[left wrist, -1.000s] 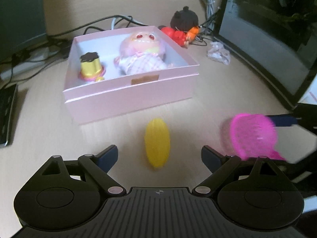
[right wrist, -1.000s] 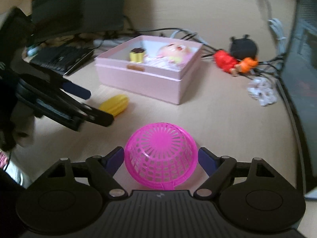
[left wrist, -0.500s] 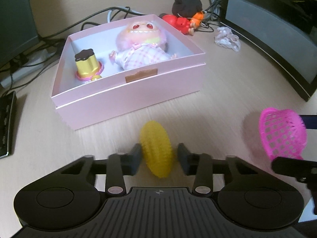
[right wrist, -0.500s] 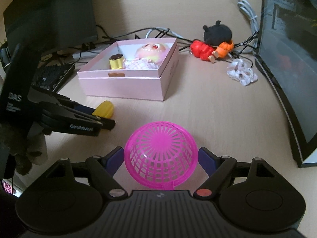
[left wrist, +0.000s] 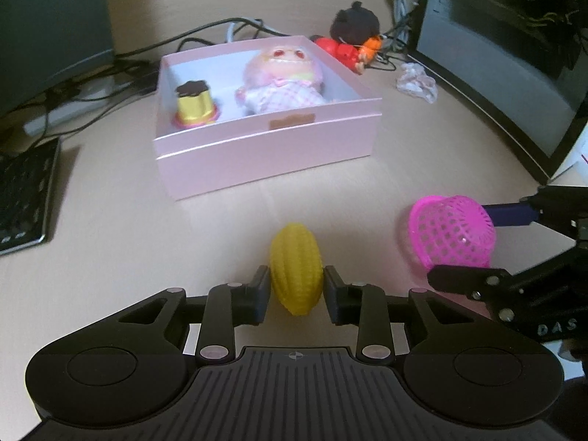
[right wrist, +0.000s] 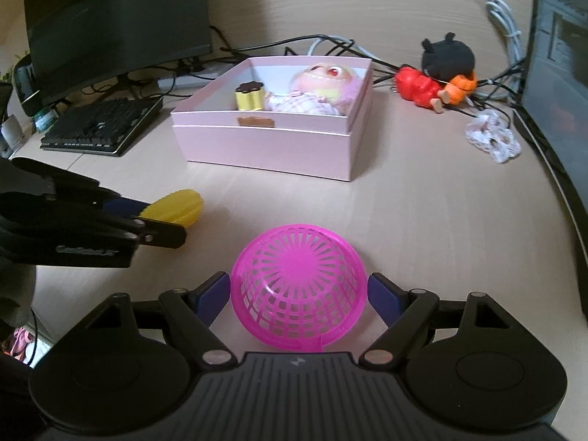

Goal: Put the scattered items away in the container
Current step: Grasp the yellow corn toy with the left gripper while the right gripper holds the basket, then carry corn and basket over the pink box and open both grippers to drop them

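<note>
My left gripper (left wrist: 296, 288) is shut on a yellow ridged toy (left wrist: 296, 272), which also shows in the right wrist view (right wrist: 176, 206). A pink box (left wrist: 268, 154) stands ahead, holding a pink doll (left wrist: 283, 79) and a gold toy cup (left wrist: 193, 104). My right gripper (right wrist: 298, 296) is open around a pink mesh basket (right wrist: 298, 286), which rests tipped on the table between the fingers; whether the pads touch it is unclear. The basket also shows in the left wrist view (left wrist: 452, 235). The box shows in the right wrist view (right wrist: 268, 147).
A red, black and orange plush (right wrist: 437, 73) and a white lace scrunchie (right wrist: 492, 136) lie behind the box to the right among cables. A keyboard (right wrist: 99, 125) and a monitor (right wrist: 114, 25) stand at the left. A dark screen (left wrist: 514, 55) lines the right side.
My left gripper closed on the yellow toy, which had lain loose between open fingers. The right gripper stays open around the pink basket, which has tipped a little.
</note>
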